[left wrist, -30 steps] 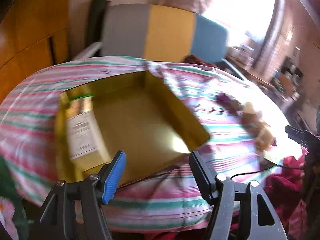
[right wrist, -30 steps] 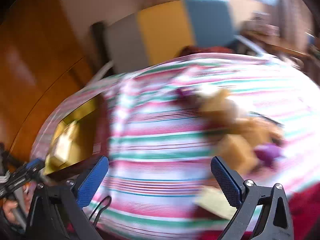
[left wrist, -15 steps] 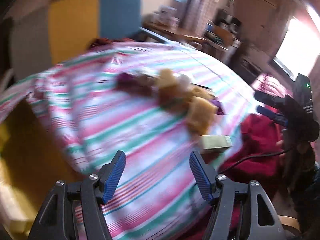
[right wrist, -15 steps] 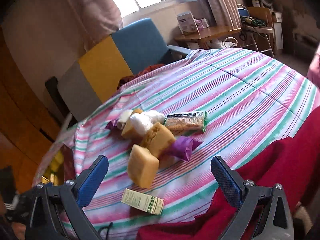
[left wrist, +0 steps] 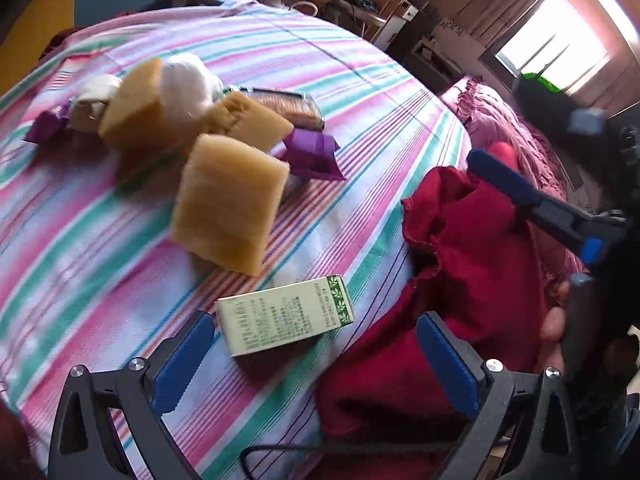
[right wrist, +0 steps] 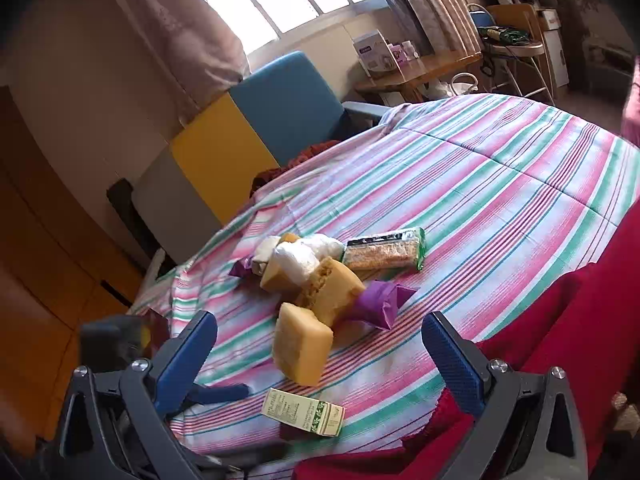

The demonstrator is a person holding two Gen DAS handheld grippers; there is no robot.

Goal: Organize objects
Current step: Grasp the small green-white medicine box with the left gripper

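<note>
A small green-and-white carton [left wrist: 285, 312] lies on the striped tablecloth [left wrist: 360, 92] near its front edge; it also shows in the right wrist view [right wrist: 303, 411]. My left gripper [left wrist: 316, 360] is open, low over the cloth, with the carton just ahead between its fingers. Behind it lies a pile: yellow sponges [left wrist: 230, 208] [right wrist: 302, 348], purple wrappers [left wrist: 314, 152] [right wrist: 380, 300], a white bundle [left wrist: 186, 80] and a cracker packet [right wrist: 384, 250]. My right gripper [right wrist: 320, 356] is open and empty, above the front edge, facing the pile.
A dark red cloth [left wrist: 460, 272] hangs at the table's front right [right wrist: 560, 340]. A blue, yellow and grey chair [right wrist: 256, 128] stands behind the table. A wooden desk [right wrist: 416, 72] with clutter is at the back right. The right gripper's finger [left wrist: 504, 184] shows in the left view.
My left gripper swung right from the yellow box to the pile and came down close to the carton. My right gripper steadied, looking at the pile from the front.
</note>
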